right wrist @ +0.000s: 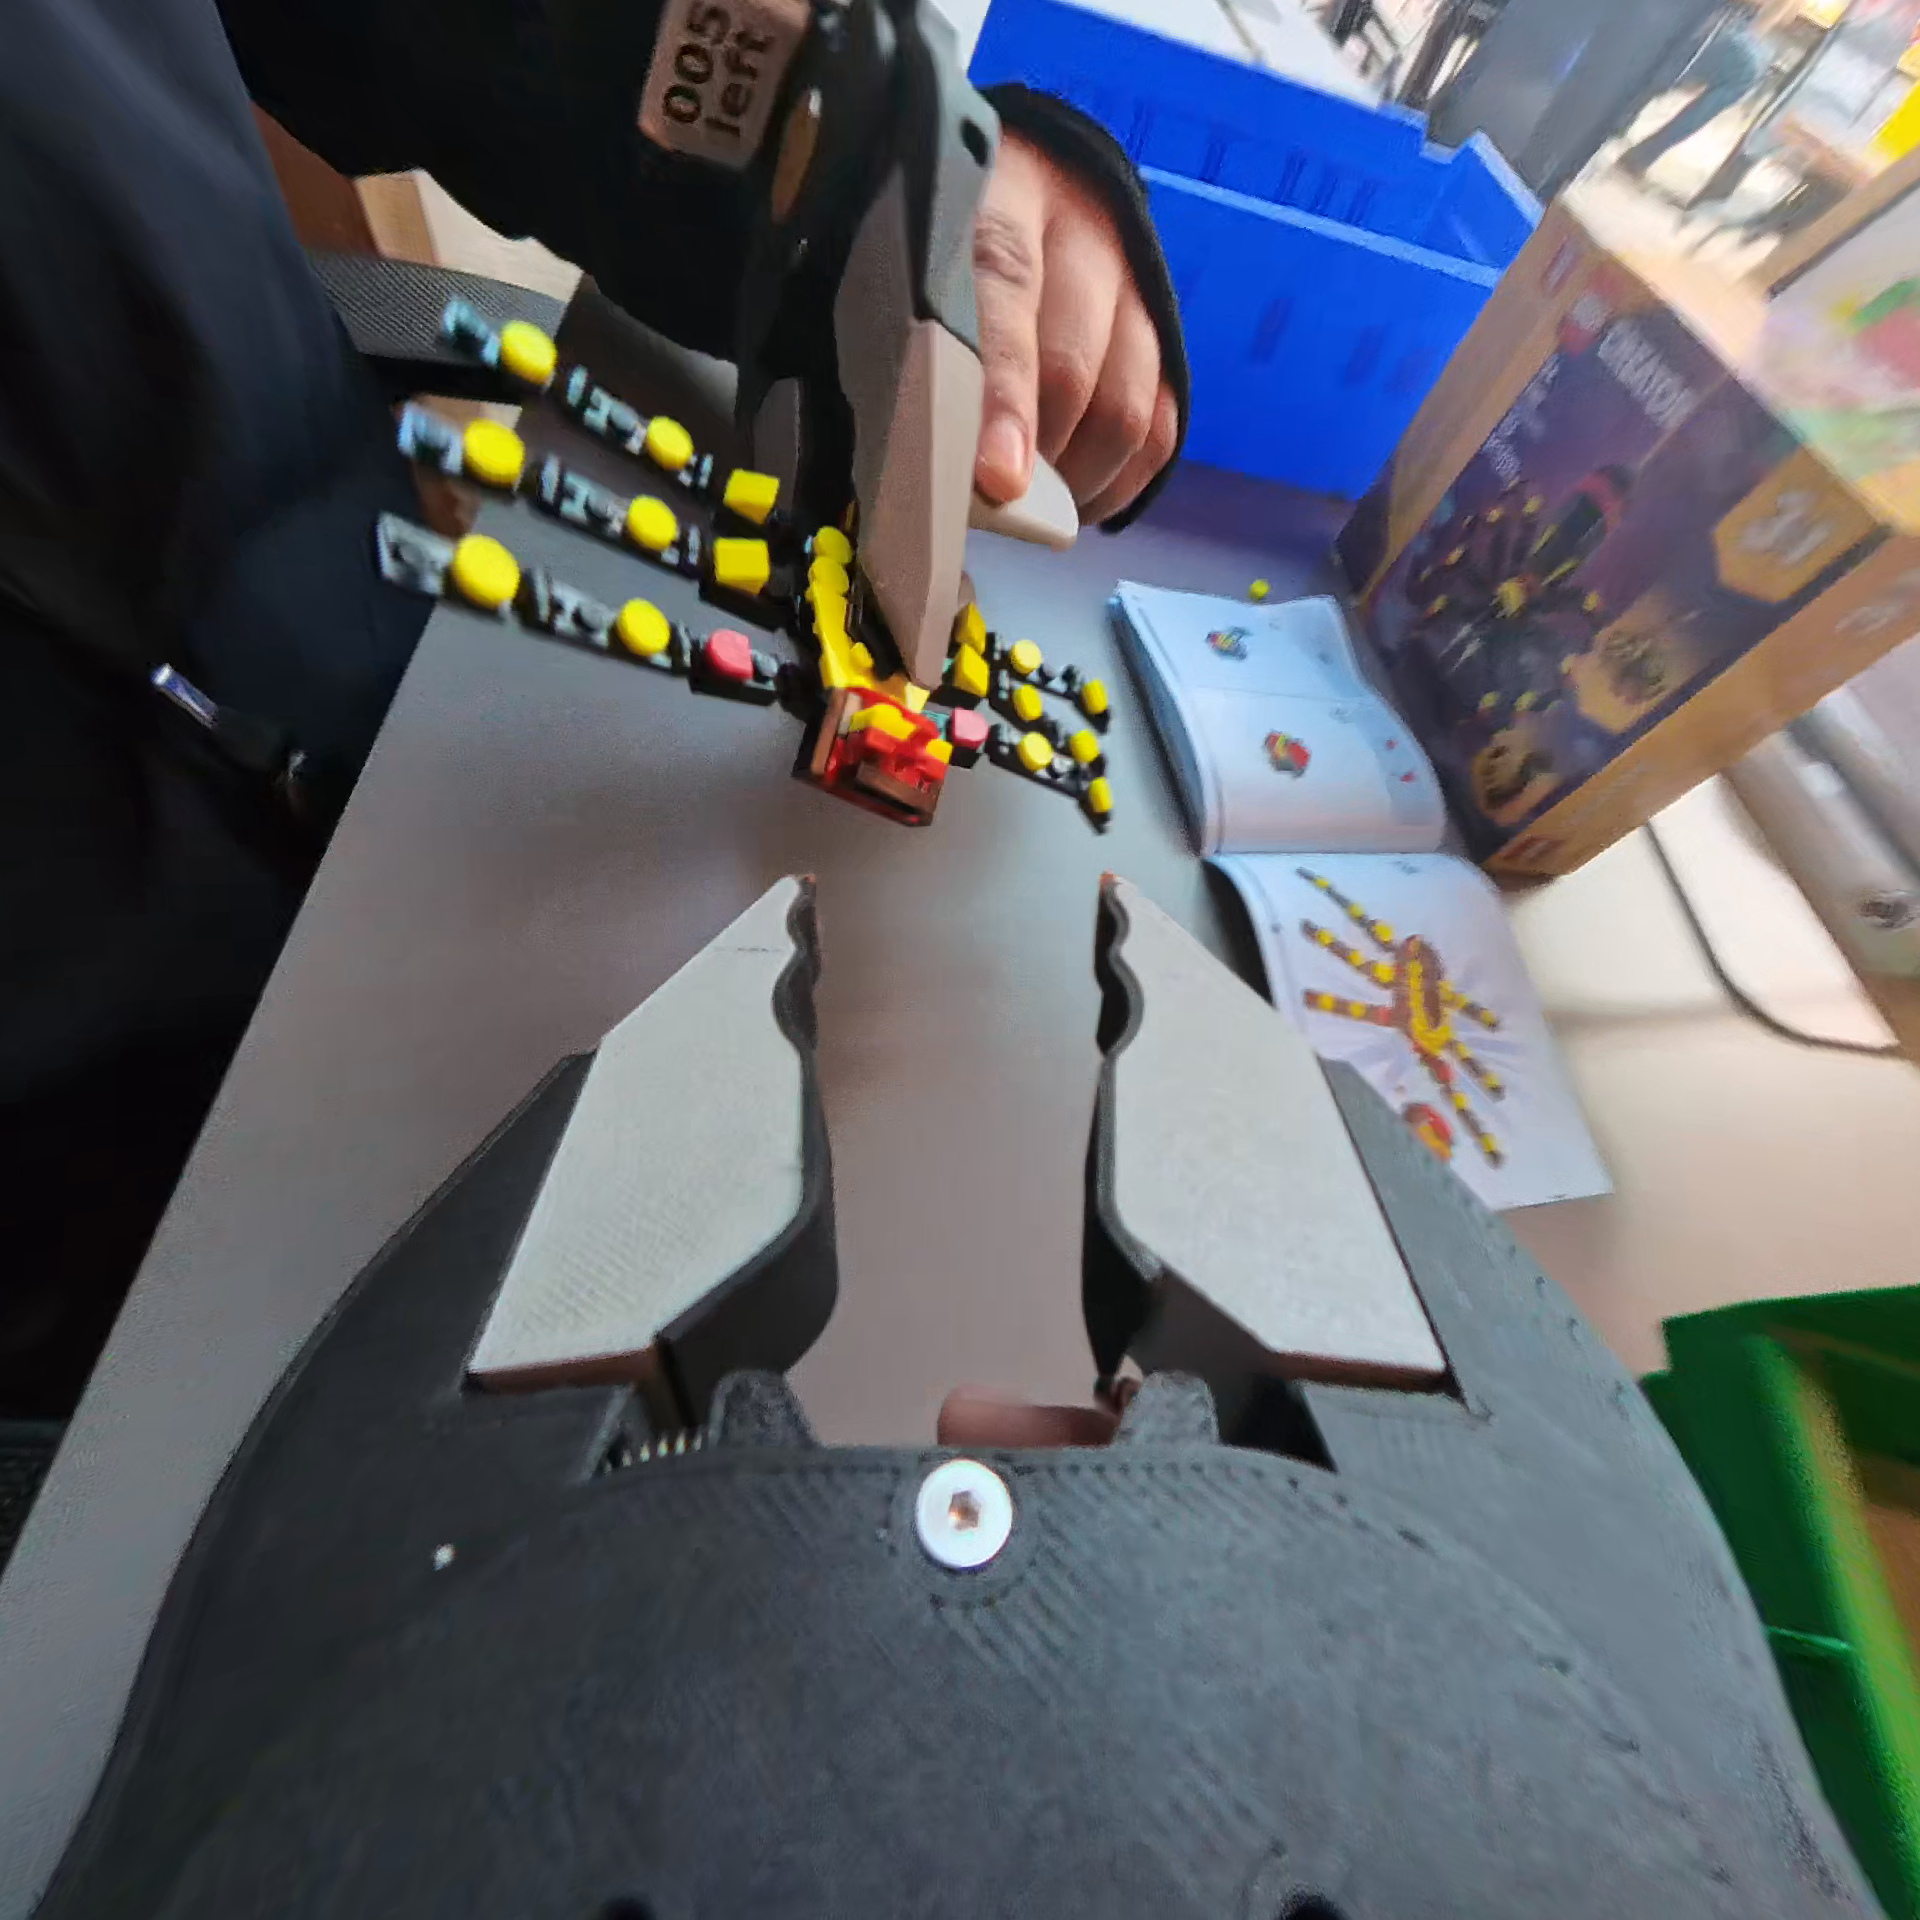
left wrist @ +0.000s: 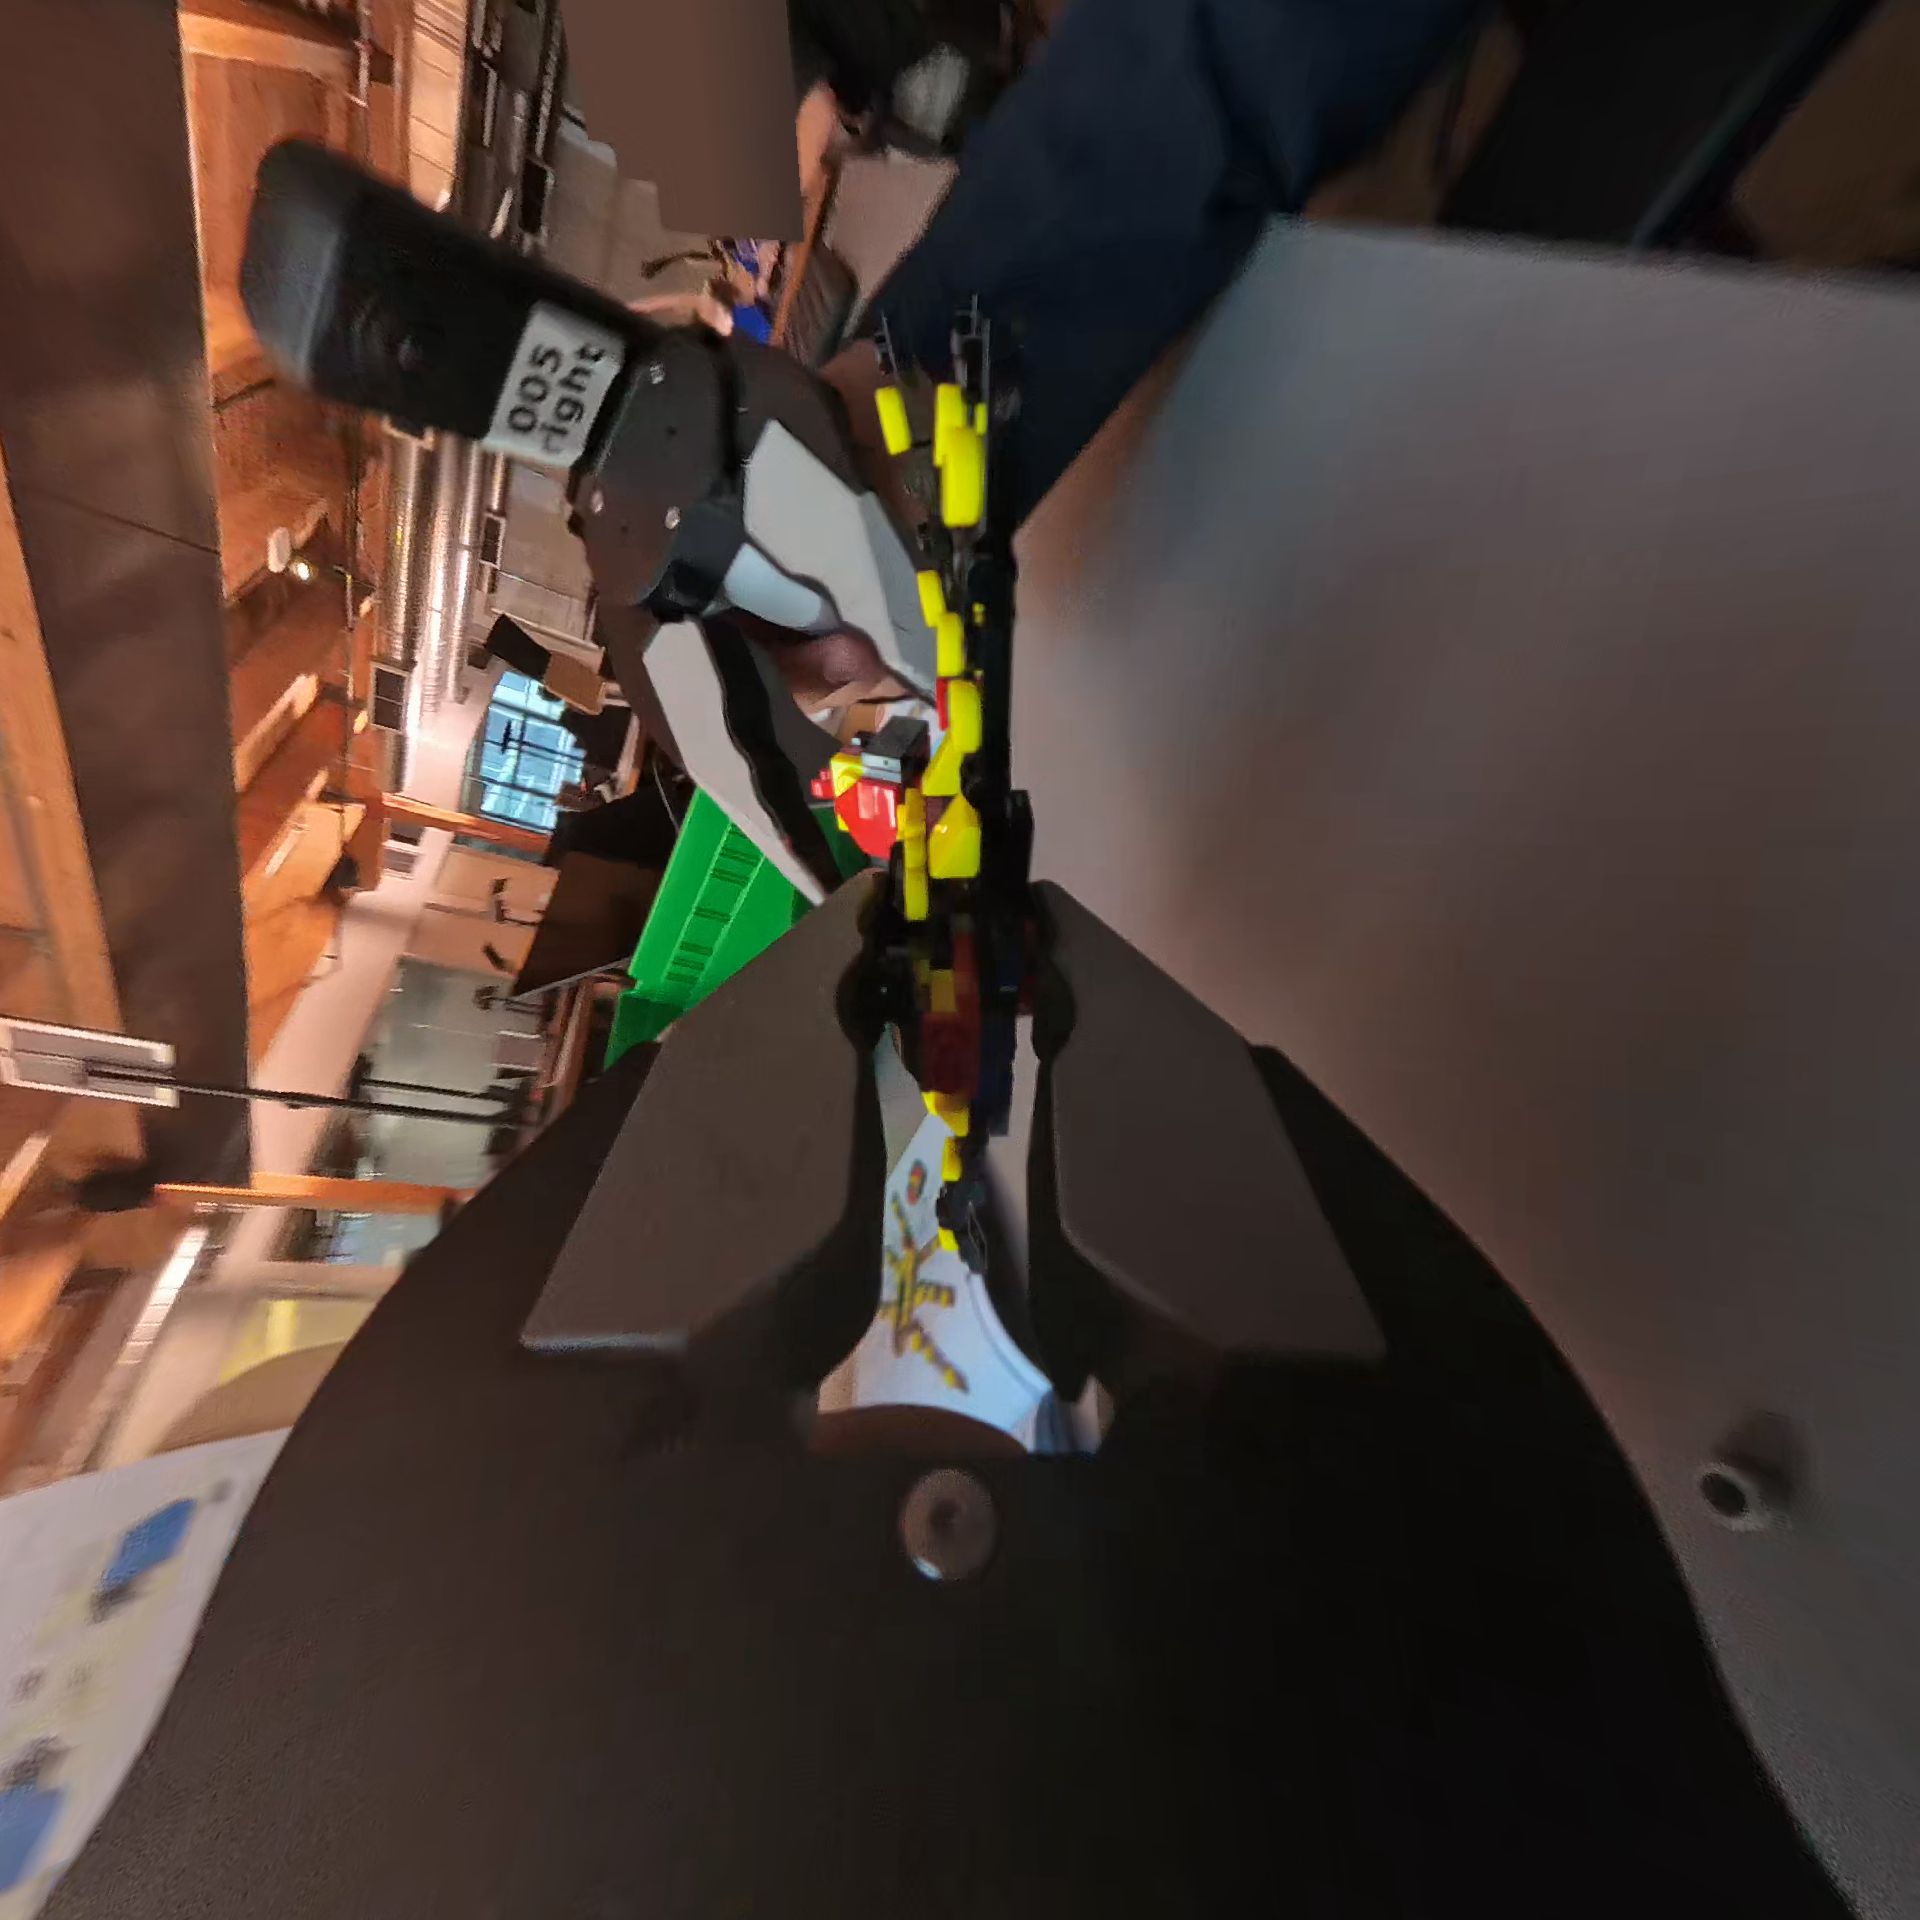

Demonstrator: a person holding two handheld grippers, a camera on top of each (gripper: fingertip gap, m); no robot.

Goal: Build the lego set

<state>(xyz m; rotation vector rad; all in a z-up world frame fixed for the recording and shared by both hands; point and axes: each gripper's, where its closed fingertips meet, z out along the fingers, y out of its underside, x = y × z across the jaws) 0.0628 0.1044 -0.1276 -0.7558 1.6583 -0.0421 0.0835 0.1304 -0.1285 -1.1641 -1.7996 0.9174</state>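
Observation:
The lego spider [right wrist: 883, 748] has a red and yellow body and black legs [right wrist: 582, 613] with yellow studs, spread over the grey table [right wrist: 520, 883]. My left gripper [left wrist: 951, 914] is shut on the spider's body [left wrist: 951, 831]. In the right wrist view it [right wrist: 909, 655] comes down on the body from above, held by a hand [right wrist: 1070, 343]. My right gripper [right wrist: 956, 894] is open and empty, a short way in front of the spider's head. It also shows in the left wrist view [left wrist: 883, 784], open beside the model.
An open instruction booklet [right wrist: 1403, 1018] lies right of the spider, with the set's box [right wrist: 1621, 582] behind it. A blue bin [right wrist: 1299, 260] stands at the back and a green bin [right wrist: 1808, 1455] at the right. A small loose yellow piece [right wrist: 1259, 589] lies near the booklet.

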